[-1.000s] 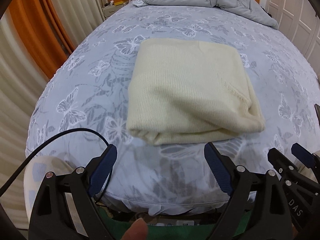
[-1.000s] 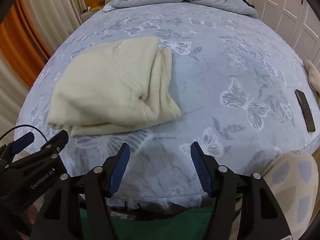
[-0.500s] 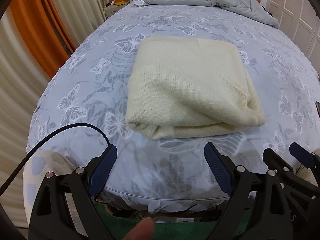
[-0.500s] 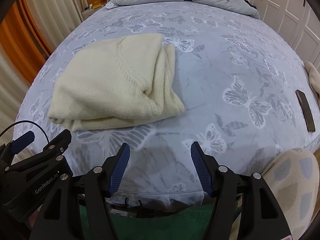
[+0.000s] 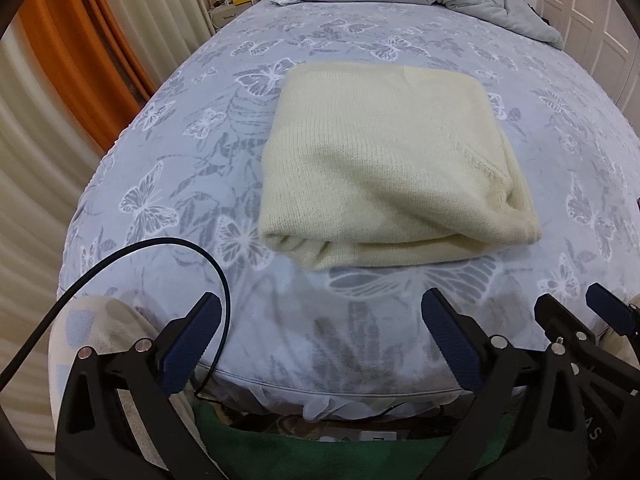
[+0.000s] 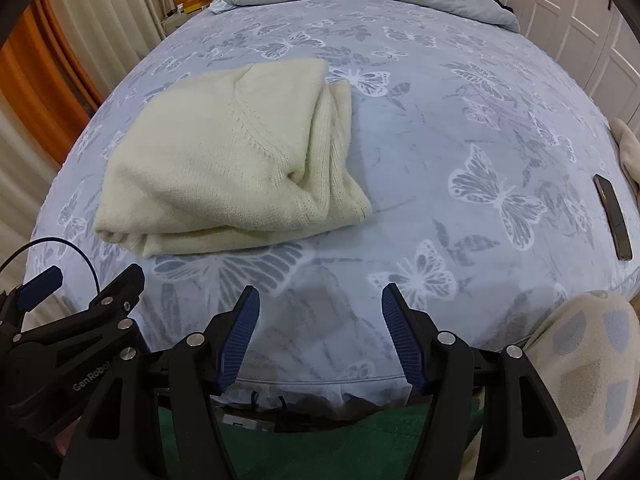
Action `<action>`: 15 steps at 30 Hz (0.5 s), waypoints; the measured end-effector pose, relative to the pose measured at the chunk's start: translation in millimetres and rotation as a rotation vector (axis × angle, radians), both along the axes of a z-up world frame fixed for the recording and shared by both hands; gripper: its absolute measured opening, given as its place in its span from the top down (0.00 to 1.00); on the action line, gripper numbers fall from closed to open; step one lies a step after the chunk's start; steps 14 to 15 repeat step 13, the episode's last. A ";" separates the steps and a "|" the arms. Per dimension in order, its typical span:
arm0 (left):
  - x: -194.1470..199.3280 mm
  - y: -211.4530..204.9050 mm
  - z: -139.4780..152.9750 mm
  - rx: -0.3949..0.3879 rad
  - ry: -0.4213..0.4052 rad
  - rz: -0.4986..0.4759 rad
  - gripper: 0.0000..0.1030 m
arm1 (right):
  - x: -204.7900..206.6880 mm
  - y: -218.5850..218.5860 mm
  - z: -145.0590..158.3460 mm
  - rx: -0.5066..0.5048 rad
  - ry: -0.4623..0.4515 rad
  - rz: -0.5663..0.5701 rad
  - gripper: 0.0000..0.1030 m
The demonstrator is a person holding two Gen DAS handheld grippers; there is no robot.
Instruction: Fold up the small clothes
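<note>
Cream knit sweater (image 5: 384, 168) lies folded into a thick, roughly square bundle on the butterfly-print bedsheet (image 5: 200, 152), its folded edge toward the bed's foot, layered ends rightward. Left gripper (image 5: 320, 344) and right gripper (image 6: 320, 340) hover spread, empty, near the foot edge.

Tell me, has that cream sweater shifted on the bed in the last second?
No. The folded cream sweater keeps its place against the butterfly print on the bedsheet; only the cameras drift slightly. Both grippers, left and right, hang open, apart from it.
</note>
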State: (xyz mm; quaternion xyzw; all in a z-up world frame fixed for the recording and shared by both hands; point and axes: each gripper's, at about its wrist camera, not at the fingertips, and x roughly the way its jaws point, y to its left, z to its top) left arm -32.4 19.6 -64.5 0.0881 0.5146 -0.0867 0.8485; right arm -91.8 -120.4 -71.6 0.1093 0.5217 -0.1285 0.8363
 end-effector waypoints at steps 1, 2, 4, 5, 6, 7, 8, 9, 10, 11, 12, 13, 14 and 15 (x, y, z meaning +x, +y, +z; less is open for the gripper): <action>-0.1 0.1 -0.8 0.003 0.000 0.000 0.05 | 0.2 0.2 0.0 -0.001 0.000 0.004 0.40; -0.2 0.3 -1.5 0.007 -0.001 0.004 0.05 | 0.1 0.9 -0.2 -0.005 0.001 0.006 0.40; -0.1 0.8 -2.3 0.007 0.000 0.008 0.05 | 0.3 1.0 -0.2 -0.005 0.002 0.011 0.40; 0.1 1.1 -2.6 0.008 0.002 0.010 0.05 | 0.8 1.7 -0.2 -0.006 0.002 0.010 0.40; 0.7 1.1 -3.1 0.008 0.004 0.011 0.05 | 0.8 2.0 -0.2 -0.004 0.001 0.010 0.40; 0.9 1.1 -3.4 0.007 0.007 0.013 0.05 | 0.9 1.8 -0.5 -0.004 0.001 0.010 0.40; 0.6 1.3 -3.1 0.006 0.005 0.016 0.05 | 0.8 2.4 -0.2 -0.005 0.002 0.010 0.40; 0.2 1.1 -2.6 0.006 0.001 0.018 0.05 | 0.7 2.2 -0.4 -0.006 0.002 0.008 0.40; -0.2 0.8 -2.1 0.006 -0.005 0.017 0.05 | 0.9 2.1 -0.2 -0.005 0.002 0.008 0.40; -0.3 0.4 -1.9 0.007 -0.008 0.013 0.05 | 1.2 3.5 -0.5 -0.004 0.004 0.006 0.40; 0.1 0.2 -2.2 0.007 -0.005 0.012 0.05 | 1.3 3.4 -0.8 -0.004 0.005 0.004 0.40; 0.5 0.5 -2.4 0.004 -0.003 0.013 0.05 | 2.1 2.9 -0.9 -0.004 0.006 0.004 0.40; 0.5 0.5 -2.4 0.004 -0.003 0.013 0.05 | 2.1 2.9 -0.9 -0.004 0.006 0.004 0.40; 0.5 0.5 -2.4 0.004 -0.003 0.013 0.05 | 2.1 2.9 -0.9 -0.004 0.006 0.004 0.40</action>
